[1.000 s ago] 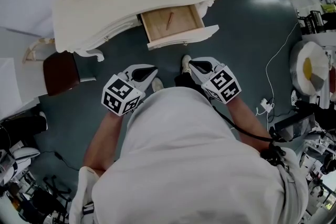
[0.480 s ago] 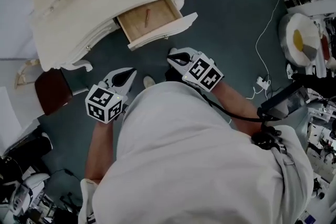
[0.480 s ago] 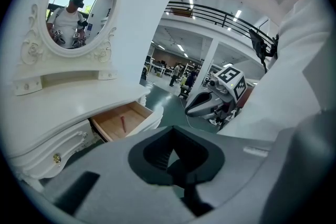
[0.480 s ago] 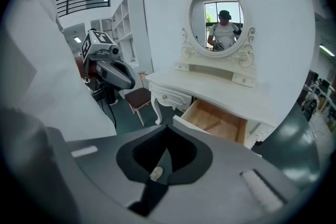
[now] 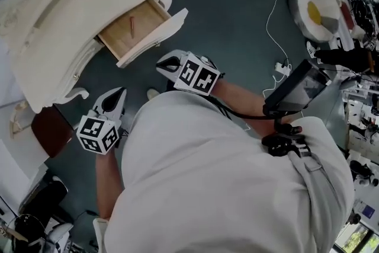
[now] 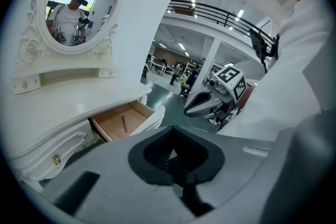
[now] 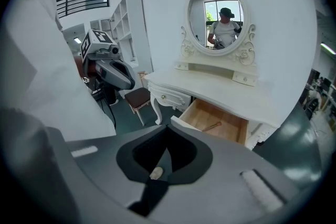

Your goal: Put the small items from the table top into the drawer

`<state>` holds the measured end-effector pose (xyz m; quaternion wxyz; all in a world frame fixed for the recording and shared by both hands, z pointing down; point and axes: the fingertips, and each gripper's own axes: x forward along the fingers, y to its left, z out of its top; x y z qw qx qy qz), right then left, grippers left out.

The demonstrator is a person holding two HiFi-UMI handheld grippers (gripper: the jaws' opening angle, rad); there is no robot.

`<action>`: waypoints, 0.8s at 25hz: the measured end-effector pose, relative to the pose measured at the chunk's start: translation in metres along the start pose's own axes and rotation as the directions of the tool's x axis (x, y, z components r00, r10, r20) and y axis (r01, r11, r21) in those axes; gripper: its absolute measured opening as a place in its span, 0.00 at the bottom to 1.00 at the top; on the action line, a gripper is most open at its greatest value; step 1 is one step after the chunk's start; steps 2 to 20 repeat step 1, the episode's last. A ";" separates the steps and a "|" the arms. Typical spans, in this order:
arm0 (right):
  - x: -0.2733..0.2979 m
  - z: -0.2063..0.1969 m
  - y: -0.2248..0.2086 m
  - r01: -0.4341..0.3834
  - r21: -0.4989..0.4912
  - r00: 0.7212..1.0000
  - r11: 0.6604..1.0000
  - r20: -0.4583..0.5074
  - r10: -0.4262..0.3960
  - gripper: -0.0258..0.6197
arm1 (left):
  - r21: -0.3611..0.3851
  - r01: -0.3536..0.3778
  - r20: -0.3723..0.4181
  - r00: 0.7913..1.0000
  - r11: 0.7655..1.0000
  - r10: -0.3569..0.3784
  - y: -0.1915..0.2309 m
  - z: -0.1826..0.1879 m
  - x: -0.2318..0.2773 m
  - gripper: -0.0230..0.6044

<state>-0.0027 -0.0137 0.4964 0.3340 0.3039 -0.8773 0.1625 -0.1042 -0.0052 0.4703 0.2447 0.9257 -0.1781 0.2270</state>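
The white dressing table [image 5: 53, 3] has its wooden drawer [image 5: 155, 34] pulled open, and a thin reddish stick [image 5: 131, 25] lies on the drawer's bottom. Both grippers hang close to the person's body, short of the drawer and apart from it. My left gripper [image 5: 117, 93] is shut and holds nothing. Lower right of the drawer front, my right gripper [image 5: 162, 64] also looks shut and empty. The right gripper view shows the drawer [image 7: 232, 122] and the stick [image 7: 211, 126] ahead. The left gripper view shows the drawer [image 6: 137, 111] and the right gripper [image 6: 190, 109].
A dark red stool [image 5: 50, 130] stands left of the table. The oval mirror [image 7: 220, 18] rises over the table top. A white cable and plug strip [image 5: 278, 68] lie on the green floor. Crowded work benches [image 5: 349, 38] line the right side.
The head view has swung, so the table and drawer now sit further up and left and look turned. Both grippers stay shut in front of the body.
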 end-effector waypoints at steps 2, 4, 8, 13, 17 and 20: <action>0.000 0.002 -0.002 -0.003 -0.004 1.000 1.000 0.001 0.003 0.04 | 0.000 -0.002 0.000 1.000 1.000 0.002 0.000 0.002 0.000 0.04; 0.000 0.002 -0.002 -0.003 -0.004 1.000 1.000 0.001 0.003 0.04 | 0.000 -0.002 0.000 1.000 1.000 0.002 0.000 0.002 0.000 0.04; 0.000 0.002 -0.002 -0.003 -0.004 1.000 1.000 0.001 0.003 0.04 | 0.000 -0.002 0.000 1.000 1.000 0.002 0.000 0.002 0.000 0.04; 0.000 0.002 -0.002 -0.003 -0.004 1.000 1.000 0.001 0.003 0.04 | 0.000 -0.002 0.000 1.000 1.000 0.002 0.000 0.002 0.000 0.04; 0.000 0.002 -0.002 -0.003 -0.004 1.000 1.000 0.001 0.003 0.04 | 0.000 -0.002 0.000 1.000 1.000 0.002 0.000 0.002 0.000 0.04; 0.000 0.002 -0.002 -0.003 -0.004 1.000 1.000 0.001 0.003 0.04 | 0.000 -0.002 0.000 1.000 1.000 0.002 0.000 0.002 0.000 0.04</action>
